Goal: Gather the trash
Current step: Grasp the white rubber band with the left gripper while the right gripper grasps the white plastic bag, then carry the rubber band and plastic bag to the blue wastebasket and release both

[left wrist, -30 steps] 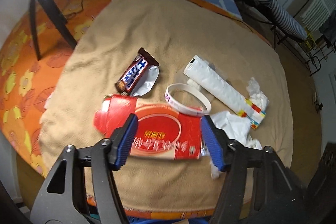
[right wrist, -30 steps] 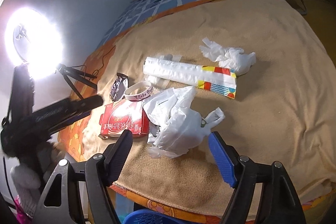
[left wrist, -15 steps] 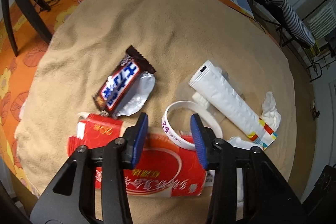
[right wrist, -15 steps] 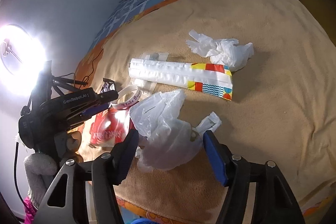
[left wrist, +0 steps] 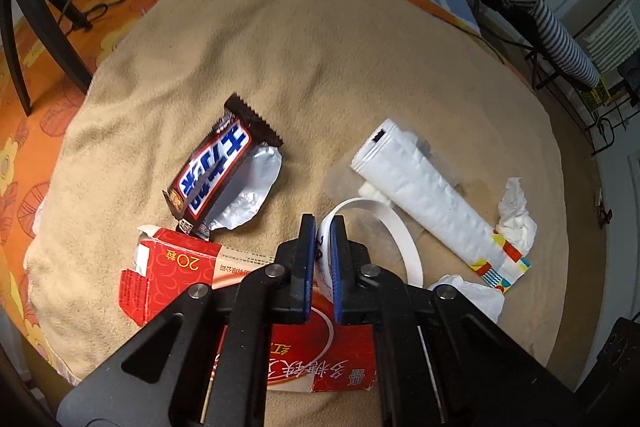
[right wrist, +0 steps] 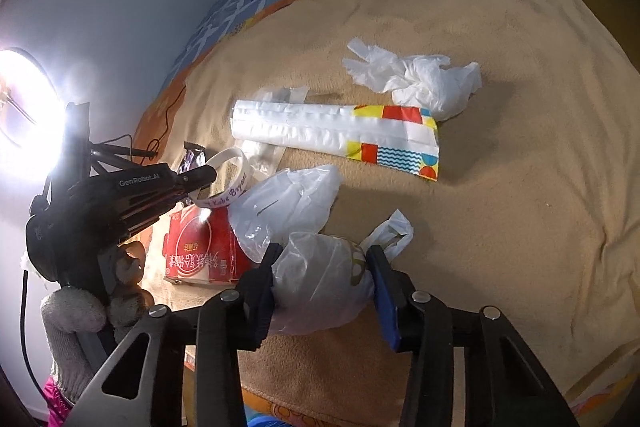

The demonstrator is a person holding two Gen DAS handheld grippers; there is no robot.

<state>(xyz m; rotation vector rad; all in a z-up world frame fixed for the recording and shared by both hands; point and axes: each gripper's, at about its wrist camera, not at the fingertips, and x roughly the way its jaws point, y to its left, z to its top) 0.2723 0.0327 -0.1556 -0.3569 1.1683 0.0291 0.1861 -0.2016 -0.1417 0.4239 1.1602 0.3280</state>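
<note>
L gripper [left wrist: 324, 227] clenched on wristband [left wrist: 376, 223] edge; R gripper [right wrist: 322, 267] grasping plastic bag [right wrist: 316, 267] btwn fingers

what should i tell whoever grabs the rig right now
Left gripper: shut on the wristband, which is pinched at its near edge over the red box.
Right gripper: fingers pressed on both sides of the plastic bag; bag not yet lifted.
On the blanket: candy wrapper, white pouch, crumpled tissue.
Done: nothing visibly binned. Left: lift the wristband and bag, then collect the rest. No bin clearly in view.
</note>
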